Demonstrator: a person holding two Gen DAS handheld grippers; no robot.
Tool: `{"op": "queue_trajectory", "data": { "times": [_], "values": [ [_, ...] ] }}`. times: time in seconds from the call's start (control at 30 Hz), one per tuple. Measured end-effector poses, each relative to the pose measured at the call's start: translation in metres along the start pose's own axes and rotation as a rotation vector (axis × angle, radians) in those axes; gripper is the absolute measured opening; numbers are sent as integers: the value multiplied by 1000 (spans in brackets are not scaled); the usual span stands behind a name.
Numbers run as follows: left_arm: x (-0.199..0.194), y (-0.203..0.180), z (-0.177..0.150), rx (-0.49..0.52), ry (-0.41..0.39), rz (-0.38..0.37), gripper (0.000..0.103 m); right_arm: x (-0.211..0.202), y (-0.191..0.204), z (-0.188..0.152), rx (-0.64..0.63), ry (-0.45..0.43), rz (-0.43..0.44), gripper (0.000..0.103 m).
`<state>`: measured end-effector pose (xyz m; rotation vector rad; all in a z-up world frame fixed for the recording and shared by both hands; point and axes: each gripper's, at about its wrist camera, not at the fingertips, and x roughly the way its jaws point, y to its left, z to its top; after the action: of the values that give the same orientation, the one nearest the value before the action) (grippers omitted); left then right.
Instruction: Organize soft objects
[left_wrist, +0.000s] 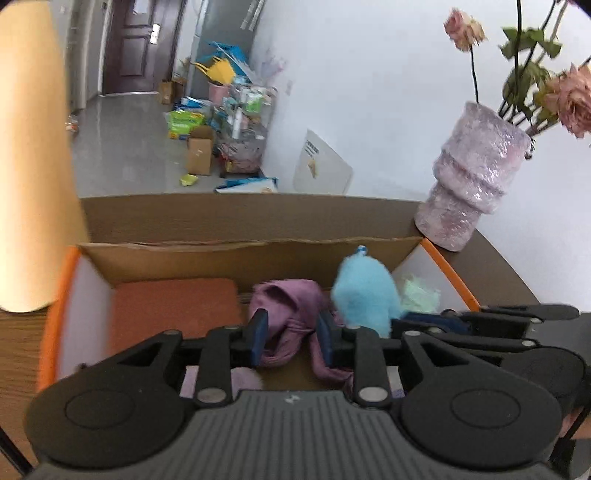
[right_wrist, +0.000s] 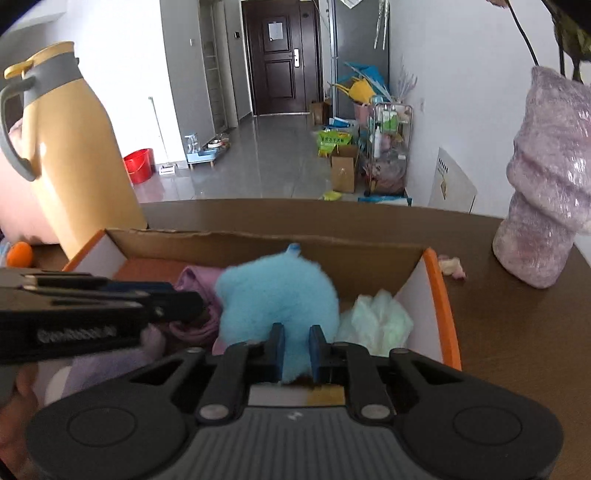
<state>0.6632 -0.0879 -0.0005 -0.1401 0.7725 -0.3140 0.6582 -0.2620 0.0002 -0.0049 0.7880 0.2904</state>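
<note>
1. You're holding both grippers over the cardboard box (left_wrist: 177, 258) w/ orange edges, sitting on the brown surface (right_wrist: 517, 332).
2. Your right gripper (right_wrist: 297, 350) is pinching the blue fluffy toy (right_wrist: 277, 295) – jaws squeezed nearly together, fur bulging between the pads. Toy is hanging inside the box, approx. mid-right.
3. Your left gripper (left_wrist: 291, 336) is standing partly open around the purple cloth (left_wrist: 288, 306); folds are lying between the fingers, but can't tell if the pads are actually pressing on it.
4. Purple cloth is lying in the box centre, just left of the blue toy.
5. An orange-red pad (left_wrist: 173, 310) is sitting at the box's left end; a pale green soft item (right_wrist: 376, 321) is resting in the right corner.
6. Outside the box: yellow jug (right_wrist: 74, 155) at the left, pink vase (left_wrist: 472, 181) w/ dried flowers at the right, both on the surface.
</note>
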Motion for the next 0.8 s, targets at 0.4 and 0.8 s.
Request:
{"op": "queue_trajectory", "data": {
  "times": [0.4, 0.8],
  "values": [
    [-137, 10, -2, 82, -153, 155, 61, -132, 2, 5, -12, -125, -84, 26],
    [-263, -8, -59, 94, -325, 256, 96, -264, 45, -45, -71, -323, -126, 78]
  ]
}}
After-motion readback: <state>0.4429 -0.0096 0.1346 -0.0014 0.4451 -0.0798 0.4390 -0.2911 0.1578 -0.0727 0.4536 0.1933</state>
